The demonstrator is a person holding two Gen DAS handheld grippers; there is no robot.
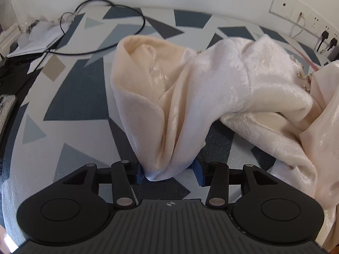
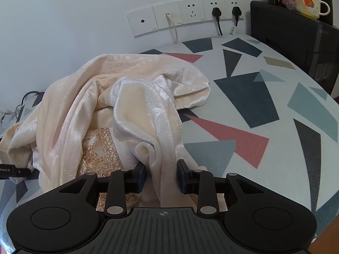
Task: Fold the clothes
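A cream velvet garment (image 1: pixel 190 89) lies crumpled on the table with the geometric-patterned cloth (image 1: pixel 74 105). In the left wrist view one tapered end of it runs down between the jaws of my left gripper (image 1: pixel 169 173). That gripper is open and the fabric sits loosely in the gap. In the right wrist view the garment (image 2: pixel 135 97) is heaped at the left, and a gold embroidered panel (image 2: pixel 99 152) shows underneath. My right gripper (image 2: pixel 161 175) is shut on a thick fold of the garment that fills the space between its blue pads (image 2: pixel 141 177).
A black cable (image 1: pixel 106 21), papers (image 1: pixel 38 40) and a phone (image 1: pixel 6 110) lie at the table's left side. Wall sockets (image 2: pixel 190 14) with plugs sit behind the table. A black box (image 2: pixel 296 38) with a cup (image 2: pixel 307 2) on top stands at the right.
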